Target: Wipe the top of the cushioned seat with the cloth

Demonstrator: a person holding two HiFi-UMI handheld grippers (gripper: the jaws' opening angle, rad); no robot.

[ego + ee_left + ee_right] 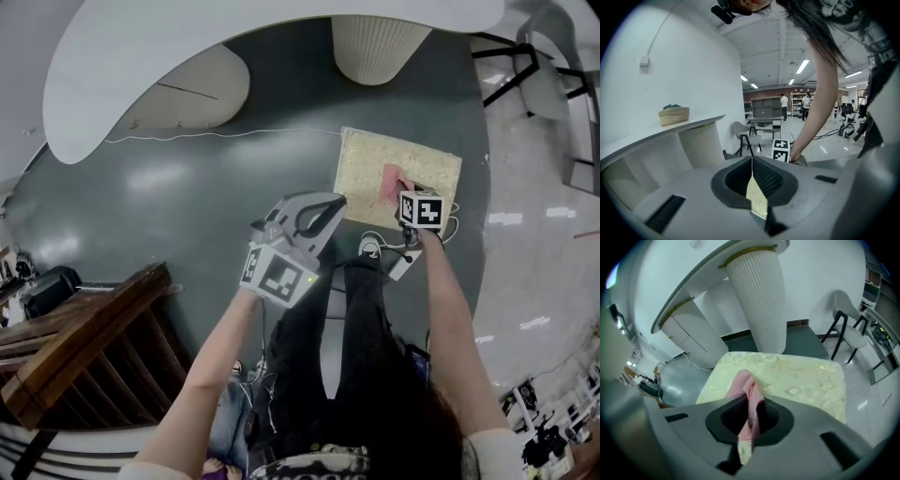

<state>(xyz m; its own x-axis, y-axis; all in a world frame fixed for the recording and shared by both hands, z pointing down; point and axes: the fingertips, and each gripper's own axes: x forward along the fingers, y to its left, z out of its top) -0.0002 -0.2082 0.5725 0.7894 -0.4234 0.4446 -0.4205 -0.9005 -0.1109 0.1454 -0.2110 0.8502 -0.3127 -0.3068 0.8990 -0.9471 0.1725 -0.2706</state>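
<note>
The person's two forearms, left (220, 347) and right (450, 300), reach out from the bottom of the head view. The left gripper (323, 214) is held up near the middle of that view, at about 7 o'clock from the seat and clear of it. In its own view its jaws are pressed together with nothing between them, so the left gripper (751, 164) takes no part for now.

The right gripper (401, 192) is down over the cushioned seat (370, 159), which lies at about 1 o'clock in the head view, just in front of a white ribbed pedestal (375, 42) at 12 o'clock. In the right gripper view, the right gripper (749, 411) pinches the pink cloth (746, 385) in a narrow fold. The cloth's free end trails forward toward 12 o'clock and seems to rest on the pale patterned top of the seat (806, 376).

The cloth (389, 178) sits near the seat's front edge, about midway along it. Judging from this, the cloth is gripped and brought to the surface. The fabric shows no mark that separates wiped from unwiped parts, so what is finished cannot be read. The far half, and the corners at 10 and 2 o'clock, probably still need passes.
</note>
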